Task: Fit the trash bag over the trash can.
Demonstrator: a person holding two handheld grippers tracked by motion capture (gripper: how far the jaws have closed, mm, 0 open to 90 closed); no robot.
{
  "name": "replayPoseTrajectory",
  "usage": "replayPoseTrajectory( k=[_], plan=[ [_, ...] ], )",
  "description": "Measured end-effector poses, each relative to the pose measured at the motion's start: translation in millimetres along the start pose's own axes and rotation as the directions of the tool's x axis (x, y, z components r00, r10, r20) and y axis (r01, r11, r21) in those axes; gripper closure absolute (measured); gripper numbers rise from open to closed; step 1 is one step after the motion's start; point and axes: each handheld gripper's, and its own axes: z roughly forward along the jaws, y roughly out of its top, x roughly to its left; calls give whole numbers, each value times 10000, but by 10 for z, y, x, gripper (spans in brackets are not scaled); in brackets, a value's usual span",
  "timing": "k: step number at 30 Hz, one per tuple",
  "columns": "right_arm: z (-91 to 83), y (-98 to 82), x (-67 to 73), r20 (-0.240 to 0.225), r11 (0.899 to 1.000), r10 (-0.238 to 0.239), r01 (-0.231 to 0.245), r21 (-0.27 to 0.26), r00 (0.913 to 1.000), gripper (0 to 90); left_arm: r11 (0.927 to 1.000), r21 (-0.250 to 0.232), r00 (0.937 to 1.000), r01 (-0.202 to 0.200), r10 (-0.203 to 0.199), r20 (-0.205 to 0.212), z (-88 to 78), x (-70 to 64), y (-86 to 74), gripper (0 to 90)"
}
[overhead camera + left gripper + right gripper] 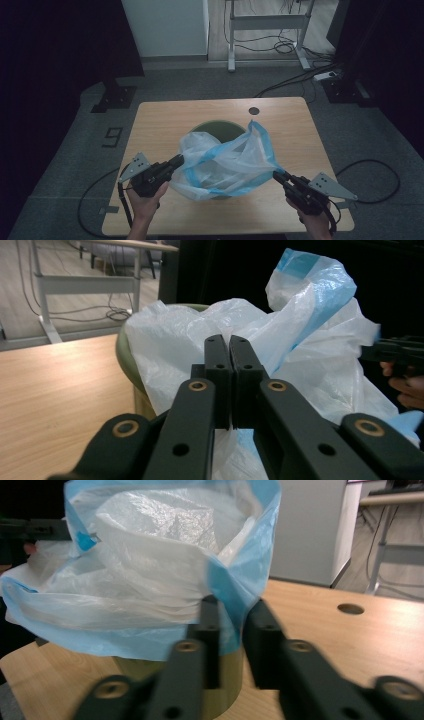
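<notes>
Over one bin: one bag.

A translucent white bag with blue edging is stretched open. It drapes over the green bin on the tabletop.

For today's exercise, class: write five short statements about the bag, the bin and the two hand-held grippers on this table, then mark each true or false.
1. A white and blue plastic bag sits over a green bin. True.
2. The left hand-held gripper is wide open. False: its jaws are shut.
3. The bin stands on the floor. False: it stands on the wooden table.
4. The right hand-held gripper meets the bag's blue edge. True.
5. The bag lies folded flat. False: it is spread open.
</notes>
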Motion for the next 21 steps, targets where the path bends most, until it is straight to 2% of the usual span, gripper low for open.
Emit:
replayPoseTrajectory(
  k=[3, 9, 12, 16, 19, 21],
  plan=[
    [-86, 87, -3, 147, 9991, 208, -202, -365, 9997, 582, 9999, -160, 10000, 35, -36, -22, -29, 15, -4, 892],
    [-156, 334, -97, 407, 9951, 418, -379, -918, 9983, 493, 9997, -247, 10000, 14, -14, 14, -50, 39, -51, 896],
    [-159, 444, -168, 473, 9914, 612, -552, -1189, 9970, 482, 9996, -290, 10000, -32, 34, 81, -52, 43, -80, 895],
    [-63, 543, -246, 628, 9933, 530, -461, -1058, 9966, 470, 9996, -288, 9999, 2, 2, 124, -44, 58, -84, 896],
    [79, 592, -289, 585, 9962, 290, -241, -832, 9979, 459, 9994, -324, 9998, -90, 95, 174, -39, 49, -76, 895],
    [196, 606, -313, 499, 9978, 313, -282, -603, 9983, 454, 9994, -324, 9998, -87, 92, 167, -33, 48, -74, 895]
  ],
)
